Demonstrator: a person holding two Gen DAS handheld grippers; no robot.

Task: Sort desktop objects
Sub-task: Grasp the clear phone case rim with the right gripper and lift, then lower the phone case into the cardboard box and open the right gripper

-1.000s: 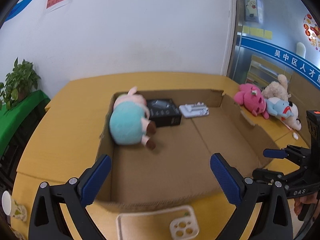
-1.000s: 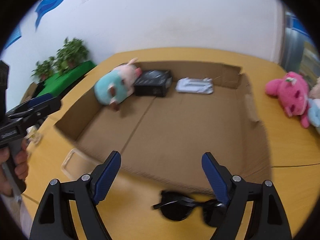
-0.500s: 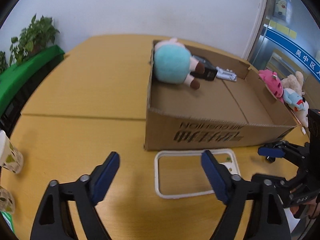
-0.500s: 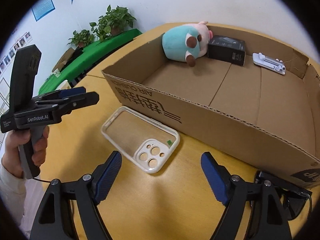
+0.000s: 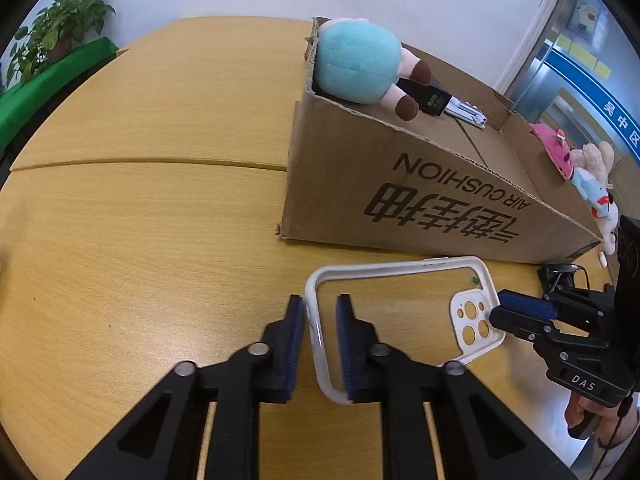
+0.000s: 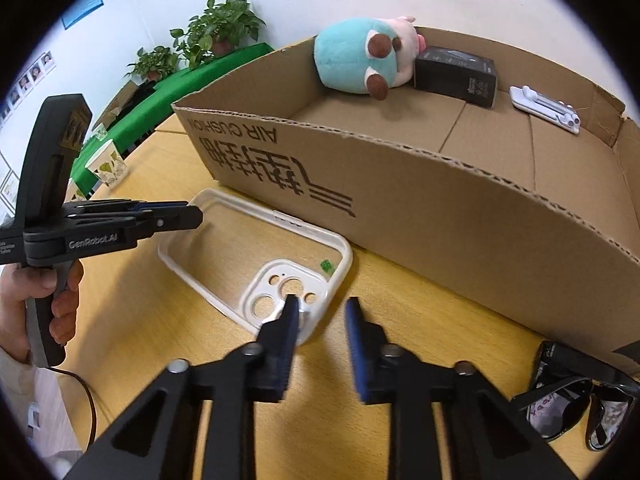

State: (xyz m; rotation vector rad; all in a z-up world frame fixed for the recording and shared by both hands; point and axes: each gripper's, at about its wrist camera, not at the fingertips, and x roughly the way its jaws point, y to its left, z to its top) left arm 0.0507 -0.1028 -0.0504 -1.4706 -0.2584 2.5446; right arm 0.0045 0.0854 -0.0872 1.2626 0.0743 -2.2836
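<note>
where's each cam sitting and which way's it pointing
Left wrist: on the left gripper, angled down at the phone case rim between its fingers; the right gripper shows.
Right wrist: on the right gripper, angled down at the case's camera corner; the left gripper and a hand show.
Shared: case, cardboard box.

White-rimmed clear phone case point(image 5: 400, 312) lies flat, open side up, lower centre of frame. Camera cutouts at its right end. Just in front of the cardboard box point(image 5: 420, 196) on the tabletop point(image 5: 140, 220).
</note>
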